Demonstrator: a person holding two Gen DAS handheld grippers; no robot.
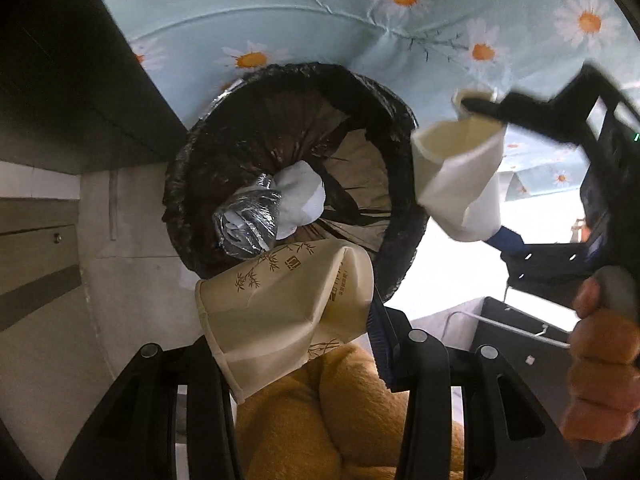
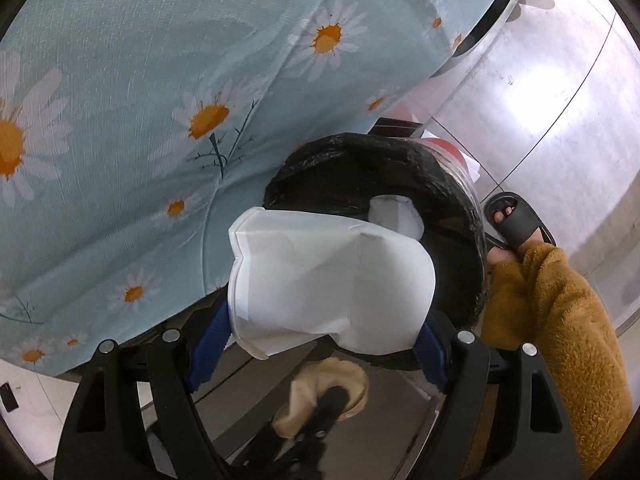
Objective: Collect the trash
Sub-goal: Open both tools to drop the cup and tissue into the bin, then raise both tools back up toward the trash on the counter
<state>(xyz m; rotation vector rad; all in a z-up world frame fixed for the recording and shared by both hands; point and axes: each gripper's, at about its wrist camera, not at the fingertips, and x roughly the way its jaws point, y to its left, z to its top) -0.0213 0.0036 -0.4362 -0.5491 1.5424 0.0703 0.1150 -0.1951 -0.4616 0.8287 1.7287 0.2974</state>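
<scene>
Both jaws pinch crushed cups (image 1: 288, 312) (image 2: 324, 284) | seemingly above bin (image 1: 296, 184)

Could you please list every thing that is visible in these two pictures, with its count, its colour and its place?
crushed paper cup: 2; cream with brown bamboo print, held in the left gripper by the near rim of the bin; plain white, held in the right gripper above the bin's rim.
trash bin: 1, lined with a black bag, on the floor beside the cloth.
trash in the bin: white crumpled paper and a clear plastic wad, at the bottom.
daisy cloth: 1, light blue with white and orange flowers, draped beside the bin.
floor: pale grey tiles.
slipper: 1, dark, on the person's foot beside the bin.
sleeve: mustard, fleecy.
left gripper: black, blue pads.
right gripper: black, blue pads.
</scene>
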